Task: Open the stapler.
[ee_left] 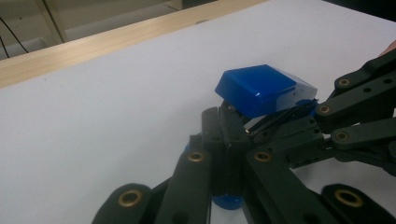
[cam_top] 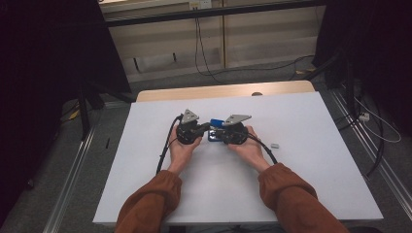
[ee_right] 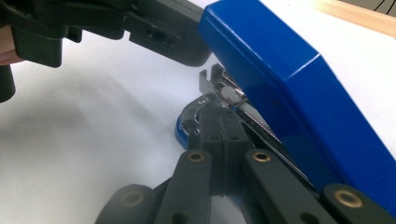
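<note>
My left claw and right claw, both clenched, meet at the blue stapler mid-table, its lid tilted open. If either pad slips, the sprung lid could snap down or the stapler skid away.

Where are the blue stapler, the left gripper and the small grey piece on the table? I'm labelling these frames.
blue stapler (ee_left: 261, 88): left gripper view, raised top cover.
left gripper (cam_top: 208, 127): high view, closed jaw tips.
small grey piece (cam_top: 275, 145): high view, its middle.
</note>
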Available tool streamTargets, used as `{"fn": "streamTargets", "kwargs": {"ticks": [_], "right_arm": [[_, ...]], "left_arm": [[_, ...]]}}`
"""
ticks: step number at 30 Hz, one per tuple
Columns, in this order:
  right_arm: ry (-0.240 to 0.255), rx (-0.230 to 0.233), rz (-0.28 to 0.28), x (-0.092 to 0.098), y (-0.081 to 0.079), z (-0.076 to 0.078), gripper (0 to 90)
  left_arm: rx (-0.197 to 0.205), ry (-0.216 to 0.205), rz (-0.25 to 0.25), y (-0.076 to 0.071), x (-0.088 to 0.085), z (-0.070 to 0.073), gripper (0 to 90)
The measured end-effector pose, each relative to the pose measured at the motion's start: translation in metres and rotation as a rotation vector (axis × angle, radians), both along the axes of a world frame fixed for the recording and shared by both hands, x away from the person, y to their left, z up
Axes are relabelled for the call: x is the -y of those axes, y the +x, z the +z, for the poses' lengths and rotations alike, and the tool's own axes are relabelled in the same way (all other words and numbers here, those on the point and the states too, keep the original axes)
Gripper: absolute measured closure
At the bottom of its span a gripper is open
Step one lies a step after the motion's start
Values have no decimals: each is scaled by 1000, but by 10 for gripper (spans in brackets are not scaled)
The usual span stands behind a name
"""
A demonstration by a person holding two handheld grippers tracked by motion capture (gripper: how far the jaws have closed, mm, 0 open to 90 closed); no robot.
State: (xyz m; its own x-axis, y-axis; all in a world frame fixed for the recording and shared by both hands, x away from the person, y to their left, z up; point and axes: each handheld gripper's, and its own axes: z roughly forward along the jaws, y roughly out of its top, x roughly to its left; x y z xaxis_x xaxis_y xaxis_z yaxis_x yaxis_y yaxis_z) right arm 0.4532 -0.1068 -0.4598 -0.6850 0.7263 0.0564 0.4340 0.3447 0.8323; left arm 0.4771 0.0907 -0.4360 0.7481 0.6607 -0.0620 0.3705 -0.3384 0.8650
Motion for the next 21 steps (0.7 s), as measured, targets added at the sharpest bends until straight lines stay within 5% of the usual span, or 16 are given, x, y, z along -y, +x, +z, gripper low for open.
{"fn": "streamTargets", "kwargs": {"ticks": [21], "right_arm": [[7,1,0,-1,1,-1,900]], "left_arm": [[15,-16,2,0,5,9,900]]}}
